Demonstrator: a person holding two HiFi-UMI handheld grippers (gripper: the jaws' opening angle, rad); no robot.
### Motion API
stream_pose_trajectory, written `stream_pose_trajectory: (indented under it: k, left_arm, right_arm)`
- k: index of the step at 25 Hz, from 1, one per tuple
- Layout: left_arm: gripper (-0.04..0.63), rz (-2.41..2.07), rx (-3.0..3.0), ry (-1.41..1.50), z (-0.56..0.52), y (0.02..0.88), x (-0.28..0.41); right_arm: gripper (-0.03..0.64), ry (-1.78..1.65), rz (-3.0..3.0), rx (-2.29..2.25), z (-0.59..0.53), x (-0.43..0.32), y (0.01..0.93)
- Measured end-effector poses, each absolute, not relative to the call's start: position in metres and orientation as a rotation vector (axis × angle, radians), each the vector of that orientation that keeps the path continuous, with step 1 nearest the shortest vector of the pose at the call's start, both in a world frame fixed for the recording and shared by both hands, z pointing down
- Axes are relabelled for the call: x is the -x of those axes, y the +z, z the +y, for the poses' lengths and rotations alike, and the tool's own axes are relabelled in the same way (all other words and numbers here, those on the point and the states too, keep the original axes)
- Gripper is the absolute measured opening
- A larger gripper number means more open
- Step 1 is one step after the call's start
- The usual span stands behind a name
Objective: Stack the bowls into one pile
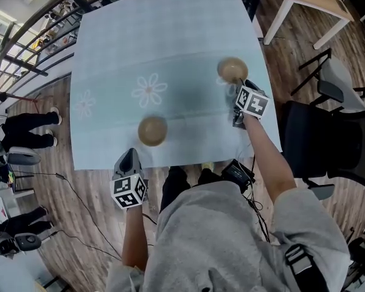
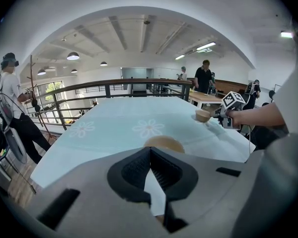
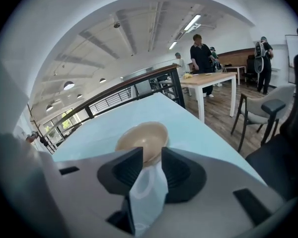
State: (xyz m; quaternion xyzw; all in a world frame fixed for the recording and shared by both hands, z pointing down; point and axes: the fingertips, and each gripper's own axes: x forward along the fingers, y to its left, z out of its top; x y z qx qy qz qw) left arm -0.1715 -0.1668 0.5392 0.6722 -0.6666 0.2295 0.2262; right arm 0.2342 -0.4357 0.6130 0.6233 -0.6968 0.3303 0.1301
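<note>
Right now the far bowl [image 1: 232, 69] lies straight ahead of the right tool [image 1: 241, 86], its near rim at the parted, empty tips. The near bowl [image 1: 152, 130], well apart from it on the tabletop [image 1: 170, 35], faces the closed, empty left tool [image 1: 129, 155].

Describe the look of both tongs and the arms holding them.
The left tongs and right tongs are grey shells with black ribbed pads, each bearing a white cube with black square markers. The person wears a grey top, forearms bare.

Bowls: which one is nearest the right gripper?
The far bowl by the right edge of the table, just ahead of the right gripper; the other bowl sits near the front edge.
</note>
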Motion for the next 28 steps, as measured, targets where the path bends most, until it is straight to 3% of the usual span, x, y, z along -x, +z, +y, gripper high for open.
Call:
stream_pose_trajectory:
  k: [9, 14, 28]
  left_arm:
    - [0.020, -1.815, -1.837, 0.647, -0.163, 0.545, 0.169]
    - [0.020, -1.812, -1.834, 0.647, -0.161, 0.545, 0.166]
    - [0.020, -1.804, -1.830, 0.637, -0.157, 0.552, 0.161]
  right_arm:
    - [0.117, 1.217, -1.856, -1.912, -0.438, -0.240, 0.627]
    - [0.046, 1.352, -1.810, -1.912, -0.433, -0.242, 0.637]
    - [0.032, 1.547, -1.910, -1.818, -0.413, -0.224, 0.631]
